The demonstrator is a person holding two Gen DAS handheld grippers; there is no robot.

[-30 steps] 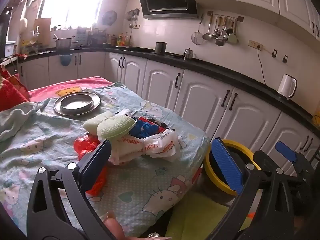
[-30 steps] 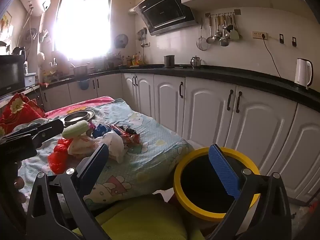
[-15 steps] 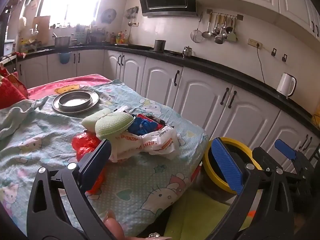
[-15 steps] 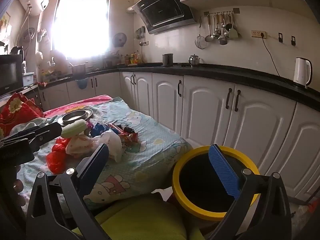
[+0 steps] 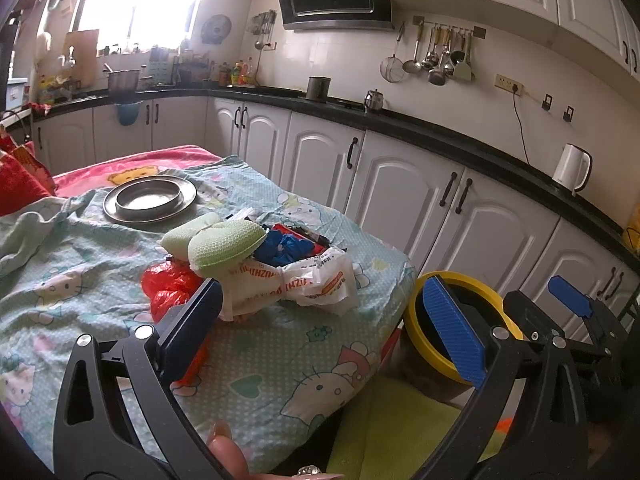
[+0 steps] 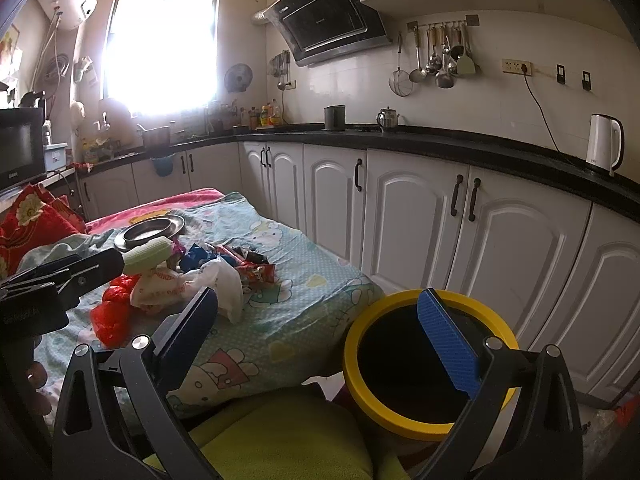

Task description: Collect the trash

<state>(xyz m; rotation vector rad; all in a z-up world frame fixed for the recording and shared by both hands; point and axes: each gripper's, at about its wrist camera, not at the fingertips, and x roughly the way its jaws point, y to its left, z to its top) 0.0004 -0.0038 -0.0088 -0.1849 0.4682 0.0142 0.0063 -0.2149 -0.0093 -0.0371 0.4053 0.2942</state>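
Tools first: your left tool (image 5: 320, 326) has its two blue fingers spread wide with nothing between them, poised over the near edge of the table (image 5: 280, 344), which is covered by a pale blue cartoon-cat cloth. Your right tool (image 6: 320, 330) is likewise spread and empty; in its own view one finger sits over the cloth and the other over the mouth of the yellow-rimmed bin (image 6: 424, 432). That bin stands on the floor just beside the table's right corner, in front of the white cabinets (image 6: 420, 220); in the left view its yellow rim (image 5: 476, 284) shows behind your right-hand finger.

The trash lies in one heap near the middle of the table, just ahead of your left tool. A crumpled white plastic bag (image 5: 312, 280) with orange print is nearest. A red plastic bag (image 5: 168, 284) lies at its left, partly behind your left finger. Two pale green sponges (image 5: 224, 240) rest on top of the heap, touching each other. Something blue and crinkled (image 5: 288, 246) sits behind the white bag, with red wrappers (image 6: 260, 272) beside it. Farther back on the cloth, apart from the heap, is a round metal plate (image 5: 150, 200). A white kettle (image 5: 572, 168) stands on the black worktop at far right.
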